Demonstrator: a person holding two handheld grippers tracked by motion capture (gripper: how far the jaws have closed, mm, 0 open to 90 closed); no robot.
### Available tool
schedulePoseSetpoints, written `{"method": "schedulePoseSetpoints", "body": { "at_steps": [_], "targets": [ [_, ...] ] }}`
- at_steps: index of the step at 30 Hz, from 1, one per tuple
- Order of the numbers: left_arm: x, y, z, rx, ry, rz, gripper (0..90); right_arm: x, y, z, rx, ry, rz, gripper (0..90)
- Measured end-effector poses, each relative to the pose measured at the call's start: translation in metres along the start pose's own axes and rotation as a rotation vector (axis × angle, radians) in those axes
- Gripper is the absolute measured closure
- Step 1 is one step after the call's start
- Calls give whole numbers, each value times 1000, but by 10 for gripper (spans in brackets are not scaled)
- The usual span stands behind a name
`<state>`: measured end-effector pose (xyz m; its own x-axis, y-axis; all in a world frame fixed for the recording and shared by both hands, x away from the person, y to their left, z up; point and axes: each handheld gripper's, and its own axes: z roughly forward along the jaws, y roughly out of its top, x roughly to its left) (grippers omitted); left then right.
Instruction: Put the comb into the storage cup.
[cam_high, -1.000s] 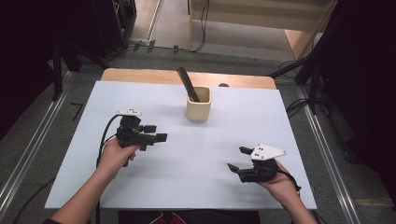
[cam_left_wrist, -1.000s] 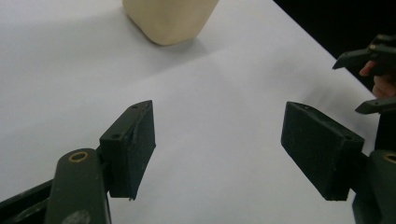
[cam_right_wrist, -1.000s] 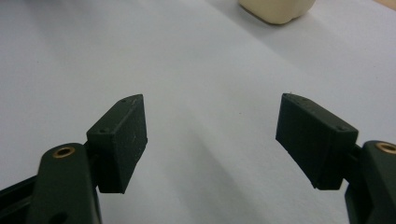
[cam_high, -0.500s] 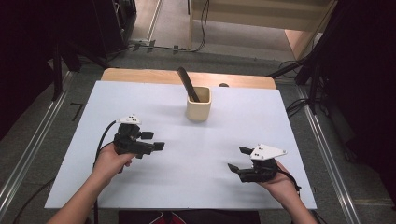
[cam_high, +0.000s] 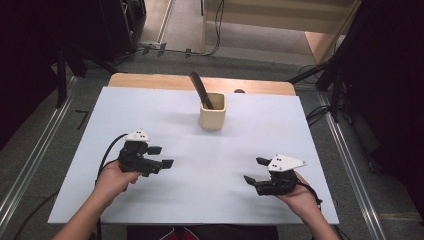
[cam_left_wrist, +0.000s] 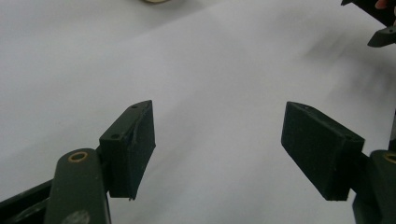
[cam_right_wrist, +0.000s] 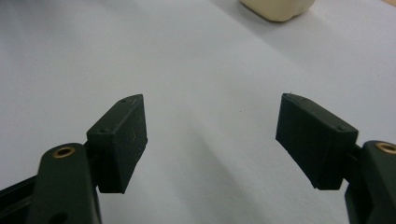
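Observation:
A cream cup (cam_high: 213, 111) stands at the far middle of the white table sheet (cam_high: 150, 110), with a dark flat tool (cam_high: 200, 90) leaning out of it to the left. My left gripper (cam_high: 162, 156) hovers low over the near left of the sheet, pointing right, jaws open and empty (cam_left_wrist: 219, 140). My right gripper (cam_high: 255, 171) rests at the near right, pointing left, open with nothing between its pads (cam_right_wrist: 210, 140). The cup's base (cam_right_wrist: 276, 8) shows at the top of the right gripper view. The right gripper's jaw tips (cam_left_wrist: 380, 23) show at the top right of the left gripper view.
The sheet lies on a wooden table whose far edge (cam_high: 150, 80) shows behind it. Metal rails (cam_high: 30, 165) run along both sides on the floor. Cables (cam_high: 320, 115) lie on the floor to the right.
My left gripper has moved toward me and a little lower over the sheet, jaws still open. The right gripper has stayed where it was.

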<state>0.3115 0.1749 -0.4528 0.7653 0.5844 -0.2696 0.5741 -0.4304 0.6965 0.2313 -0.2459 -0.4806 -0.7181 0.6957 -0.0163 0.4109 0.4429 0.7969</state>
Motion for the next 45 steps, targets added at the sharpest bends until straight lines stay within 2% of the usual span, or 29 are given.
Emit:
{"method": "schedulePoseSetpoints", "body": {
  "at_steps": [14,20,31,36,42,45],
  "targets": [
    [-5,-14,-12,4,19,20,268,0,0,0,2,-1,7,230],
    [-4,-21,-19,11,44,31,268,-1,0,0,3,0,6,230],
    [-5,-28,-25,16,56,29,268,0,-1,0,3,5,1,230],
    [-5,-29,-25,5,46,15,268,0,0,0,5,6,2,230],
    [-4,-29,-24,18,45,19,268,0,0,1,8,7,-2,230],
    [-3,-30,-23,26,43,8,268,0,0,1,8,8,-3,230]
  ]
}}
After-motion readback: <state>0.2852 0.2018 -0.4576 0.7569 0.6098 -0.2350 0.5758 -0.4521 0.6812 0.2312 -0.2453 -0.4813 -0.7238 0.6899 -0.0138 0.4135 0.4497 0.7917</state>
